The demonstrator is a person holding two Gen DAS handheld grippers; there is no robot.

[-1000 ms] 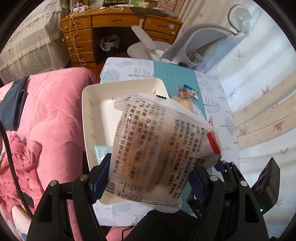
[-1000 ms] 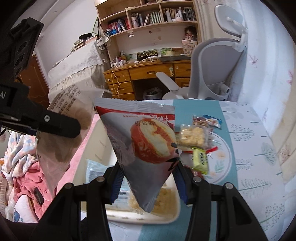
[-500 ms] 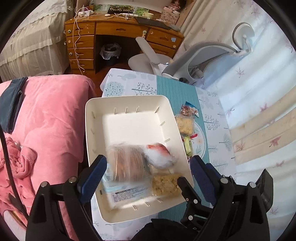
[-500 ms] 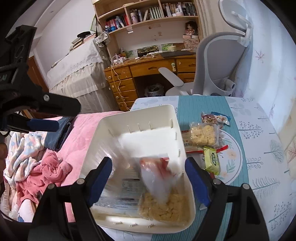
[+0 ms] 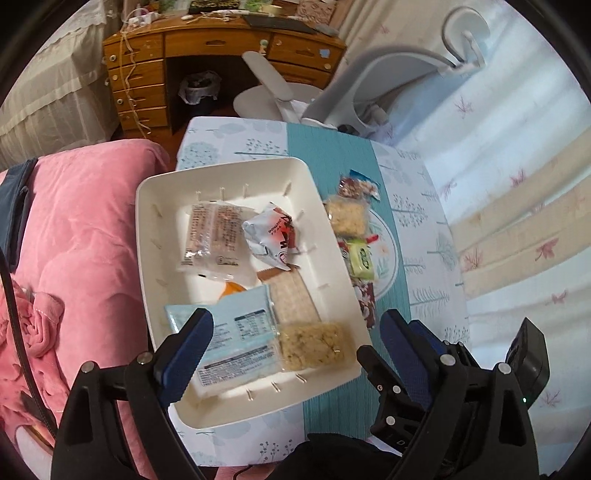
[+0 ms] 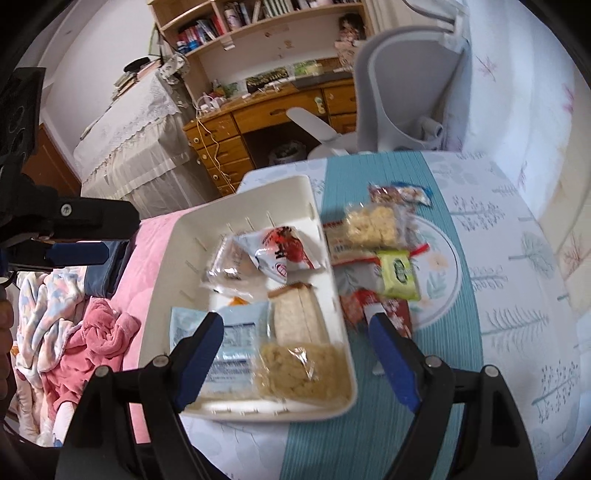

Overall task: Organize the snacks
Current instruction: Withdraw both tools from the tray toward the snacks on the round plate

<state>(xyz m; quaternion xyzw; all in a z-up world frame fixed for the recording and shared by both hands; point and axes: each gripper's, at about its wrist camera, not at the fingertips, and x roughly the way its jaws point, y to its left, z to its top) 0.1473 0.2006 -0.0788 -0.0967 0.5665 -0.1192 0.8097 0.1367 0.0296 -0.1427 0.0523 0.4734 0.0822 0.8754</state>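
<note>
Both the left gripper [image 5: 293, 341] and right gripper [image 6: 295, 345] hang open and empty above the white bin [image 5: 147, 236]. Remaining snacks [image 6: 373, 225] lie on the desk [image 6: 498, 229] beside it (reach right, grip packets mid-body).

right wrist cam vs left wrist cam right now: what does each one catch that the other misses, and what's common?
Only the right wrist view: the bookshelf above the desk, and the left gripper seen from the side at the frame's left edge.

Only the left wrist view: the top of the wooden desk seen from above, and a dark device with a green light at lower right.

Both: the white bin holding several snack packets, more snacks lying on the table runner beside it, including the green packet, the grey chair, and the pink bedding.
</note>
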